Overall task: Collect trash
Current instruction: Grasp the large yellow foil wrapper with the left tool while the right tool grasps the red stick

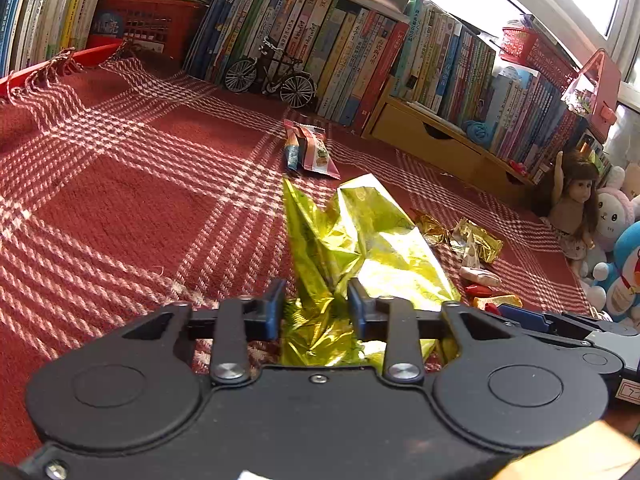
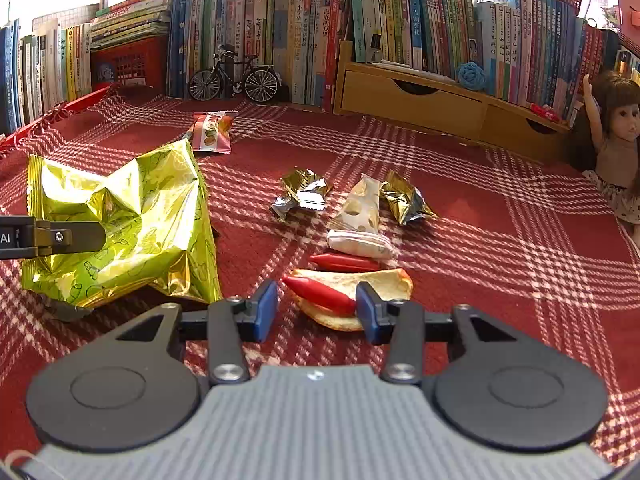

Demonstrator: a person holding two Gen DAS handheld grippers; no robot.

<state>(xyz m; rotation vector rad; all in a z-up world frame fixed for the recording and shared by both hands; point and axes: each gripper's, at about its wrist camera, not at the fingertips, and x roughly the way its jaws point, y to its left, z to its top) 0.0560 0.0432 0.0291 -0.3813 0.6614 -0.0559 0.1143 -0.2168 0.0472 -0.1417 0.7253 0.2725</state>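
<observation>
The left gripper is clamped on the near edge of a crumpled yellow-green foil snack bag lying on the red-and-white plaid cloth, and its body hides the bag's lower end. Right of the bag, the right gripper stands apart around a red pointed plastic piece on a pale orange-edged wrapper; whether the pads touch is hard to make out. Beyond lie small gold foil wrappers, partly overlapping
</observation>
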